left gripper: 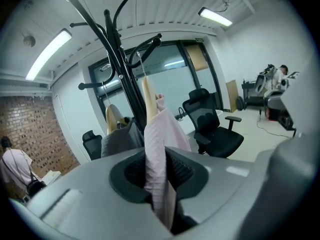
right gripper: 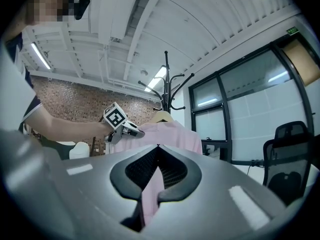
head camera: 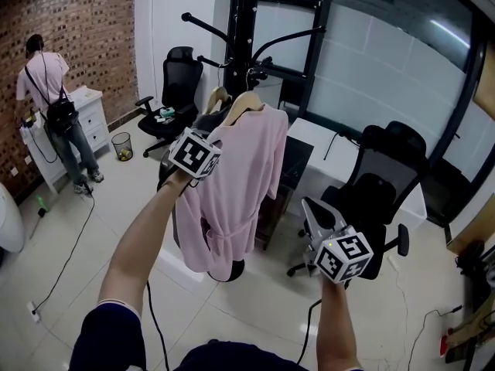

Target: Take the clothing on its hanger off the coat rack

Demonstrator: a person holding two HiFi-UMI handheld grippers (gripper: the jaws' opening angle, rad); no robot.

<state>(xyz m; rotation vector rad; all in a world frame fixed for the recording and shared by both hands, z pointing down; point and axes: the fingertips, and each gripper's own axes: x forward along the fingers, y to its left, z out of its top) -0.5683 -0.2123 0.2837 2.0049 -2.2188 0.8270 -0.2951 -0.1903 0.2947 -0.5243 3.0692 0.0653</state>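
Observation:
A pink garment [head camera: 236,184] hangs on a wooden hanger [head camera: 246,103] hooked on the black coat rack [head camera: 246,29]. My left gripper [head camera: 219,135] is up at the garment's left shoulder. In the left gripper view the left gripper [left gripper: 156,176] is shut on a fold of pink garment [left gripper: 162,139] just below the hanger [left gripper: 148,101]. My right gripper [head camera: 311,209] is lower, at the garment's right side. In the right gripper view the right gripper [right gripper: 154,184] pinches a strip of pink cloth [right gripper: 150,194]. A grey garment [head camera: 207,120] hangs behind on a second hanger [left gripper: 111,118].
A black office chair [head camera: 387,184] stands close to my right arm, another black chair [head camera: 174,91] behind the rack. A white table [head camera: 325,149] lies to the right of the rack. A person [head camera: 50,107] stands at a white cabinet far left. Cables cross the floor.

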